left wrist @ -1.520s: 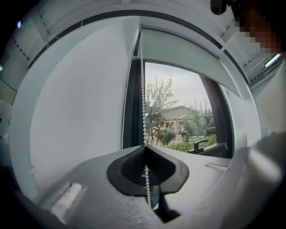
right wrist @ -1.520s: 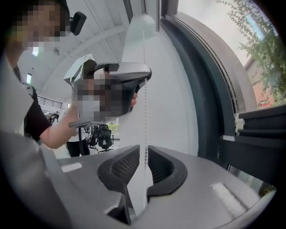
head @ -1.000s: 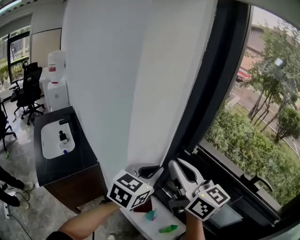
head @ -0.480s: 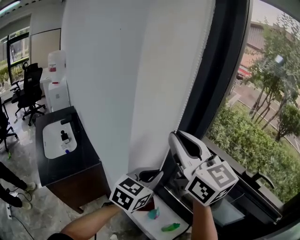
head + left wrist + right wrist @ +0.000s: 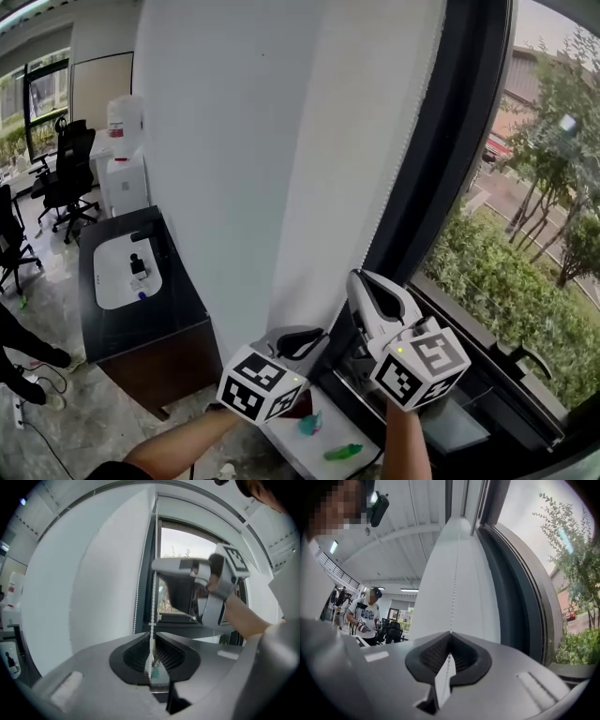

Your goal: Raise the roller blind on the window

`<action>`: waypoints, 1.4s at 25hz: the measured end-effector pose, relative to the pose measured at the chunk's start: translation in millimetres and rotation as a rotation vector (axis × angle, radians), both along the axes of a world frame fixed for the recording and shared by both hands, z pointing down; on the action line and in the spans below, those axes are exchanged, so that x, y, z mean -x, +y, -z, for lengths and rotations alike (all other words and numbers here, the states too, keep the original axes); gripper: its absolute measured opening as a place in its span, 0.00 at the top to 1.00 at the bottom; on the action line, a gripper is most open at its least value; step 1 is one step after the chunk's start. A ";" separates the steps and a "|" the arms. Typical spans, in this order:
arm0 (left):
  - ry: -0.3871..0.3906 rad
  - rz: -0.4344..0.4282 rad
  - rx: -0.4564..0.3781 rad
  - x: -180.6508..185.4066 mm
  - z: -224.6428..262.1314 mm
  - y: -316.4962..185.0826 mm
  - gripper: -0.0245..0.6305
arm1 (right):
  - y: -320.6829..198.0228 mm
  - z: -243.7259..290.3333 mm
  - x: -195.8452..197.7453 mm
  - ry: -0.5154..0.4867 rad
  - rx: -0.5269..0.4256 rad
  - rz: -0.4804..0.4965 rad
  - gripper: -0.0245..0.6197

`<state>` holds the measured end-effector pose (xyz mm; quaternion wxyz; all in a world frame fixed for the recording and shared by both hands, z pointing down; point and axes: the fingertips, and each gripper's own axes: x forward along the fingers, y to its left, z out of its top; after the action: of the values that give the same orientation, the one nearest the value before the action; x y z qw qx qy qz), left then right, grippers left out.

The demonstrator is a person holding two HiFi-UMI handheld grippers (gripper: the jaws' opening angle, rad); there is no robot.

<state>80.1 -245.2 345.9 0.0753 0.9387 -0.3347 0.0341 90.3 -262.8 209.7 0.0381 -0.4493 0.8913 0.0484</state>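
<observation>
The white roller blind hangs down over the left part of the window. Its white bead chain runs along the blind's right edge, beside the dark frame. My right gripper is the upper one; its jaws have just been closing and are shut on the bead chain, which enters at the tips. My left gripper sits just below it. Its jaws have just been opening, and the chain passes loosely through the narrow gap between them.
The dark window frame stands right of the chain, with trees outside. A white sill with small coloured objects lies below the grippers. A black counter stands at the left, with office chairs and a water dispenser behind. A person stands across the room.
My right gripper has risen along the chain and rolled, so its cube shows another face. The left gripper has stayed in about the same place below it.
</observation>
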 end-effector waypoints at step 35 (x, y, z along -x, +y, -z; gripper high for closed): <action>0.047 0.105 -0.052 1.6 6.3 42.4 0.96 | 69.5 -132.3 -15.2 0.027 0.194 -0.292 0.95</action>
<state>78.5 -202.8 339.6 0.0603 0.9220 -0.3824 -0.0005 105.4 -193.3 342.0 -0.0248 -0.5749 0.8174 -0.0267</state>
